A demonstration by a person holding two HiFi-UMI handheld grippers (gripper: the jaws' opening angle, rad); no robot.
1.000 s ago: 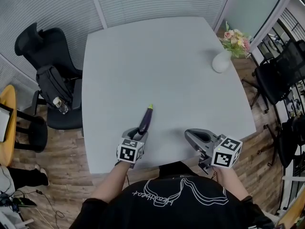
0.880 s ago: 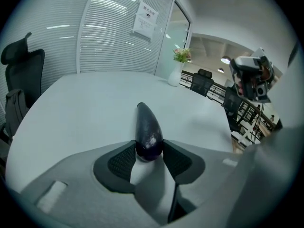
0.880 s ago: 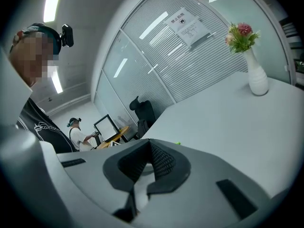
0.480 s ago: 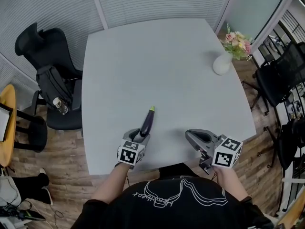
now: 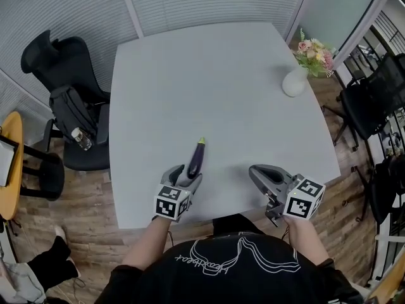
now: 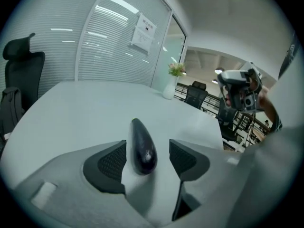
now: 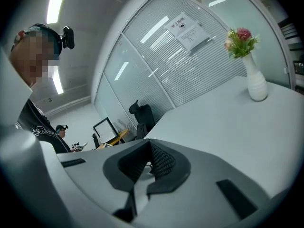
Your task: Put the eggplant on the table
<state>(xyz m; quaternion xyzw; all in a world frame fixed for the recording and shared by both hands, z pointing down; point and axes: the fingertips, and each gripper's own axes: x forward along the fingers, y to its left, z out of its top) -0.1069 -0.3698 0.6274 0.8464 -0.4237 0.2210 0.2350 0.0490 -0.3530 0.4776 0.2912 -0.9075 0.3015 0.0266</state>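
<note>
The dark purple eggplant (image 5: pixel 197 157) with a green stem tip lies on the grey table (image 5: pixel 190 75) near its front edge. My left gripper (image 5: pixel 185 177) sits just behind it, and its jaws have just been opening. In the left gripper view the eggplant (image 6: pixel 142 146) lies between the two pads (image 6: pixel 112 161) with a gap on each side, so neither pad presses it. My right gripper (image 5: pixel 262 177) hovers over the table's front right, shut with nothing in it; in the right gripper view its pads (image 7: pixel 164 161) meet.
A white vase with pink flowers (image 5: pixel 295 80) stands at the table's far right edge. A black office chair (image 5: pixel 63 100) with a bag and bottle is at the left, beside a yellow round table (image 5: pixel 9 163). More black chairs (image 5: pixel 373 100) stand at the right.
The left jaws have spread apart and let go of the eggplant, which now rests on the table. The left gripper has lifted slightly. The right gripper has stayed put.
</note>
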